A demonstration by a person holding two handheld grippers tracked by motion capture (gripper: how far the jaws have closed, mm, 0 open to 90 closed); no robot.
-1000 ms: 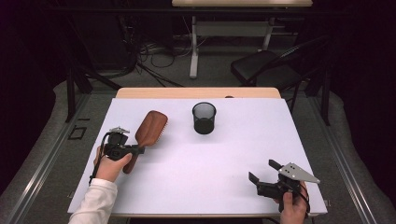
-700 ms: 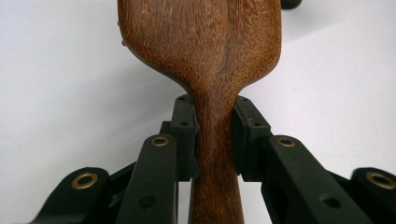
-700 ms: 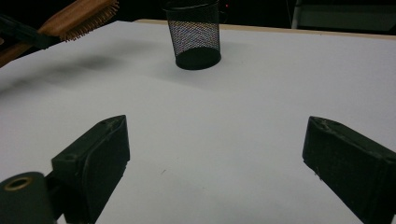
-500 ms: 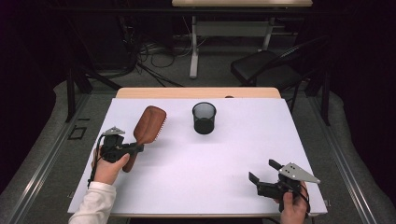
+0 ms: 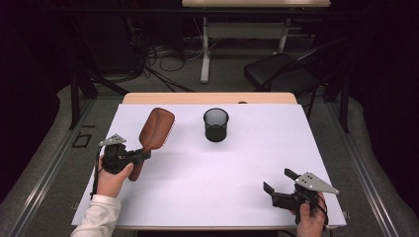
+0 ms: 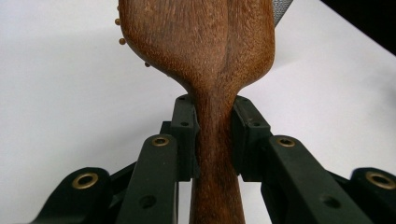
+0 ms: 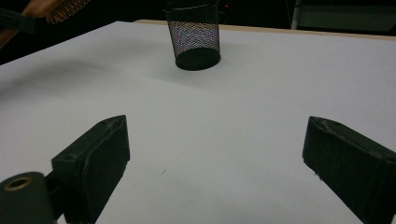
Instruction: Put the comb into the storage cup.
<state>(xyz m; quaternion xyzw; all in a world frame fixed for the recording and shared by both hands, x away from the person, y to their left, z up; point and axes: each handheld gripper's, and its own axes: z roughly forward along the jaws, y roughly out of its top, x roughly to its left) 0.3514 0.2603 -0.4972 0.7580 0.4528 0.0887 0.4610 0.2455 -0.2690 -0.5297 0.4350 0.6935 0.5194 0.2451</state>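
Above the tabletop's (image 5: 207, 187) left side, left tool (image 5: 144, 154) clamps wooden hairbrush (image 5: 154, 129) by its handle; right tool (image 5: 279, 180) gapes wide, holding nothing.

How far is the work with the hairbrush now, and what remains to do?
Done: the left claw has gripped the wooden hairbrush by its handle, with the head lifted off the white table. In hand: the brush is held to the left of the black mesh cup. Left, as it seems: bringing the brush to the cup, which looks empty. The right claw rests open near the front edge, with nothing between its jaws.
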